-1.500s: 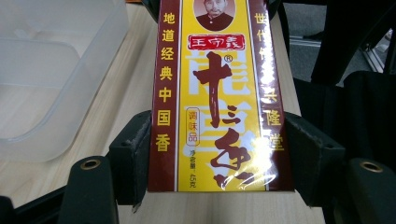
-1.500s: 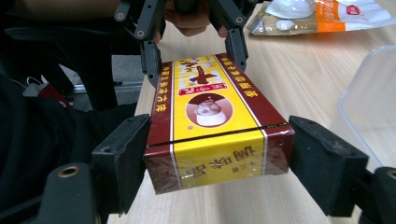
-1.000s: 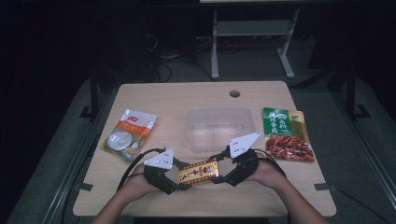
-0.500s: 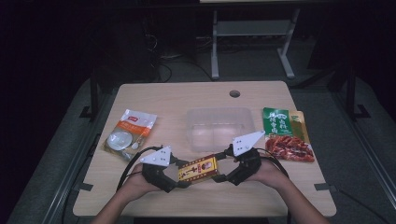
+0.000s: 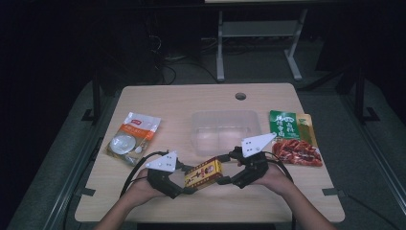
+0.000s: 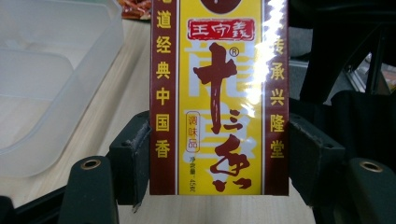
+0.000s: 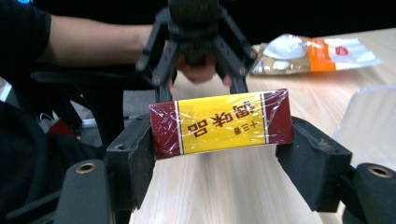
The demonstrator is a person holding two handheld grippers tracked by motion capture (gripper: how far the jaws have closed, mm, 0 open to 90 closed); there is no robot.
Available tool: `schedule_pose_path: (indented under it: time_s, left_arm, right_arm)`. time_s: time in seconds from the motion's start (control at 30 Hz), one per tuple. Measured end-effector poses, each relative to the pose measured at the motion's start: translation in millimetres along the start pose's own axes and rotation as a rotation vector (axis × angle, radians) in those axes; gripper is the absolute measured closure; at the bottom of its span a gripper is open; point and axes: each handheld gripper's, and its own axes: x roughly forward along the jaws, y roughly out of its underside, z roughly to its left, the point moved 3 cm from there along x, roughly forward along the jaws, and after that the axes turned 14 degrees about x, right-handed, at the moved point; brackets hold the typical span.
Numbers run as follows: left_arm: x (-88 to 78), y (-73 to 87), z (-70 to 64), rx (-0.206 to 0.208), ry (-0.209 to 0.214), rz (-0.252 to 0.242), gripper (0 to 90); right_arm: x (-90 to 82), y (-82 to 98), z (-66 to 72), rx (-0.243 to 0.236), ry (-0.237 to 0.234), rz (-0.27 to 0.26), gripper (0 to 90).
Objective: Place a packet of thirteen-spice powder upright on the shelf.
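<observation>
A yellow and maroon box [image 5: 203, 173] with Chinese print hangs just above the table's near middle, held between both grippers. My left gripper [image 5: 187, 184] clamps its left end. In the left gripper view the box [image 6: 219, 93] stands lengthwise, and both pads [image 6: 135, 158] press its sides. My right gripper [image 5: 229, 173] grips the right end. In the right gripper view the box end [image 7: 222, 122] sits between the pads [image 7: 303, 158]. The right jaws have just closed a little on the box.
A clear plastic container [image 5: 225, 129] stands just beyond the box. An orange and white bag [image 5: 134, 136] lies at the left. A green packet [image 5: 285, 124] and a red meat packet [image 5: 298, 152] lie at the right. The tabletop has a cable hole [image 5: 241, 96] at the far edge.
The box has tipped slightly, its right end now a bit higher. Both hands stay where they were.
</observation>
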Motion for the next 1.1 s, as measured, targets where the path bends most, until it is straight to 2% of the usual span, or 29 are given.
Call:
schedule_pose_path:
  time_s: [0.17,0.3,0.53,0.67,0.87,1.1]
  left_arm:
    - [7.6,-0.2,0.1,0.003,-0.002,0.03,32.1]
    - [15.2,-0.5,0.5,-0.01,-0.006,0.052,32.1]
    - [19.6,-0.8,1.5,-0.021,-0.01,0.047,32.1]
    - [19.2,0.1,1.7,-0.034,-0.007,0.043,32.1]
    - [21.1,0.8,1.1,-0.045,0.02,0.015,32.1]
    - [24.1,0.4,0.0,-0.037,0.026,0.01,31.8]
  right_arm:
    - [3.0,-5.0,3.0,-0.001,0.003,-0.031,29.6]
    - [7.6,-9.1,5.0,-0.003,0.014,-0.057,29.3]
    - [16.0,-14.8,8.1,-0.001,0.017,-0.098,29.3]
    - [23.0,-19.4,8.3,-0.022,0.011,-0.115,29.3]
    - [26.3,-19.3,8.7,-0.019,0.0,-0.116,29.5]
    - [27.1,-19.9,12.0,-0.034,0.011,-0.108,30.3]
